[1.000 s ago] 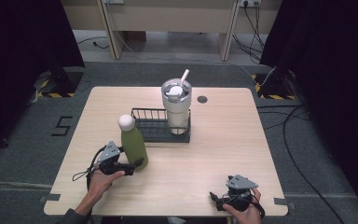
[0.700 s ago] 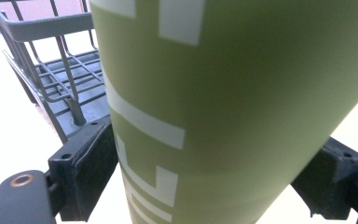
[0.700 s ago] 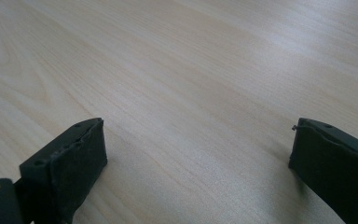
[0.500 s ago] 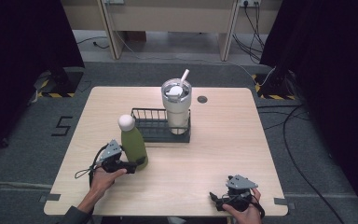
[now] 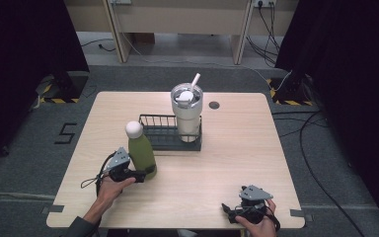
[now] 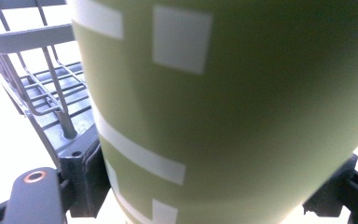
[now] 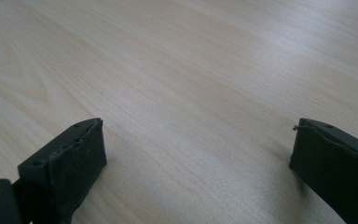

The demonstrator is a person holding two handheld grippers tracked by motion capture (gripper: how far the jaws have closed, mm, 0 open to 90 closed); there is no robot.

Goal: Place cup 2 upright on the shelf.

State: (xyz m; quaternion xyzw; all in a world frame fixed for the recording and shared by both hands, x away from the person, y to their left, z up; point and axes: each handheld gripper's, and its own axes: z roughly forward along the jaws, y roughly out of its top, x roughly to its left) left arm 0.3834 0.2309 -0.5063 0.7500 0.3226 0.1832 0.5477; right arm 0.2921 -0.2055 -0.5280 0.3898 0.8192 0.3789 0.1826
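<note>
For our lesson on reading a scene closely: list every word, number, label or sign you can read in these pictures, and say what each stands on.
"5": a dark numeral on the grey floor left of the table.
White bars and squares on the green bottle: a pattern, no letters readable.
Yellow-and-black hazard stripes on the floor: a marking, no text.
Tumbler and rack: no writing visible.

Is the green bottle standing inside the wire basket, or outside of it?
Outside. The green bottle stands upright on the table, just in front of the wire basket's left corner. The white tumbler is inside the basket.
</note>
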